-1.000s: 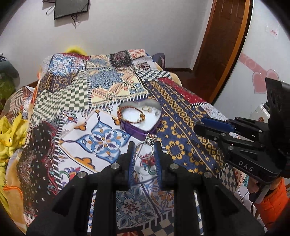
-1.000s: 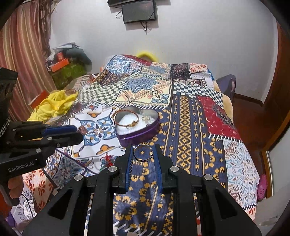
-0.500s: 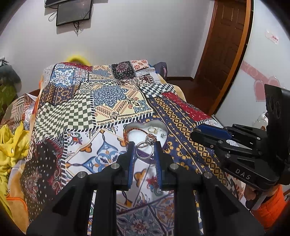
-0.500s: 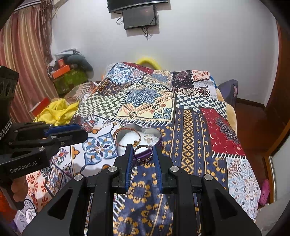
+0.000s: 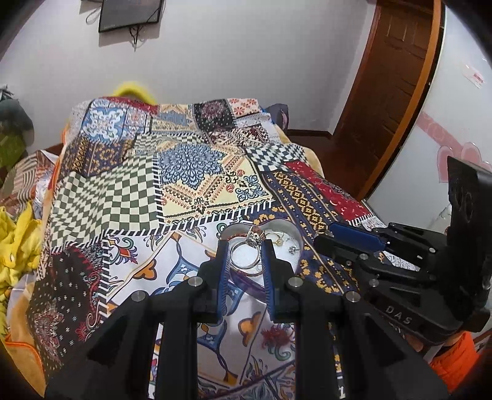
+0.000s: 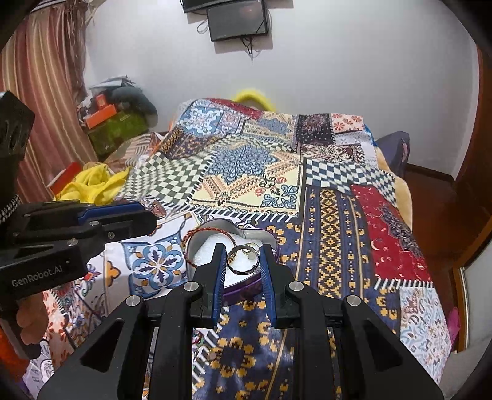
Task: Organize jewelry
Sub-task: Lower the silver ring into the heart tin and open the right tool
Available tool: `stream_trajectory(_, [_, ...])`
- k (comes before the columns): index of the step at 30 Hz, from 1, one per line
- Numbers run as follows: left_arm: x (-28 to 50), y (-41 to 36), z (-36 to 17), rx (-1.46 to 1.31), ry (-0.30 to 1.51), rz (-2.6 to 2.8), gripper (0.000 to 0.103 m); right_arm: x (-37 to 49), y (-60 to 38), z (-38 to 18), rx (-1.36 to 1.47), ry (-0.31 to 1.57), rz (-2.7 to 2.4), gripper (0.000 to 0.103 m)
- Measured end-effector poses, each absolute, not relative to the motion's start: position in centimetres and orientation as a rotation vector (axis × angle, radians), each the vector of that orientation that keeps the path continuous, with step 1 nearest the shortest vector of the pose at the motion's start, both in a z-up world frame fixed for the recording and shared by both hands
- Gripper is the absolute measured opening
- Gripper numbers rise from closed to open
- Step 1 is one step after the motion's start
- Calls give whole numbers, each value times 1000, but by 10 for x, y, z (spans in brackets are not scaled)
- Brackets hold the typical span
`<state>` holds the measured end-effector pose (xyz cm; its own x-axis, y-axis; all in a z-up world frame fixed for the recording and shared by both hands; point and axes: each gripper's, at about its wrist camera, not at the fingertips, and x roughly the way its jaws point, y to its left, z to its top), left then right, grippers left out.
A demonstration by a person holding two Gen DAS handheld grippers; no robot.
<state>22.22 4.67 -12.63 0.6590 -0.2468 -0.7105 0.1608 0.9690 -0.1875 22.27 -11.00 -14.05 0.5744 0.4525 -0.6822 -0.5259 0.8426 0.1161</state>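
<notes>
A purple heart-shaped tin (image 5: pixel 296 238) (image 6: pixel 273 246) with white padding sits on the patchwork bedspread. A red-gold bracelet (image 6: pixel 196 235) and small rings (image 5: pixel 281 240) lie in it. My left gripper (image 5: pixel 245 255) is shut on a silver ring with an ornate stone top (image 5: pixel 246 257), held just over the tin. My right gripper (image 6: pixel 240 261) is shut on a plain silver band ring (image 6: pixel 243 261), also over the tin. Each gripper shows in the other's view, the right (image 5: pixel 353 243) beside the tin, the left (image 6: pixel 123 215) to its left.
The patchwork bedspread (image 5: pixel 190 172) covers the bed. Yellow cloth (image 6: pixel 89 184) lies at the bed's left side with clutter (image 6: pixel 113 123) behind. A wooden door (image 5: pixel 393 77) stands to the right. A dark screen (image 6: pixel 236 18) hangs on the wall.
Both grippers have moved forward with their rings, from the near side of the tin to just above its padding. Both stay shut on their rings.
</notes>
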Motion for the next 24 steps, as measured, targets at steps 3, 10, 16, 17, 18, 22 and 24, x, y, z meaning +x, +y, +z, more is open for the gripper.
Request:
stream_trajectory(3, [230,48,-132,-114,840,-233,19,230,-107,-146,-102,790,582,20])
stream_trajectory(10, [245,45,-144,-99,874,-244,19,244,-99,-159,-130,839,594,20])
stream_trajectory(16, [258,44,-150,-116,896,-271,19,246,-95,-164,-162,853,602,20])
stream_trajectory(17, [261,43,-152,-120,901,-277,19,247,-95,-165,-166,853,604,20])
stream_trajectory(18, [262,42,-152,-121,905,-281,19,246,-94,-165,-171,853,605,20])
stream_trajectory(22, [265,38,-155,-98,914,-278,19,248,-93,-167,-181,858,608,20])
stream_trajectory(24, [266,37,-156,-93,919,-280,19,249,-93,-168,-185,863,608,20])
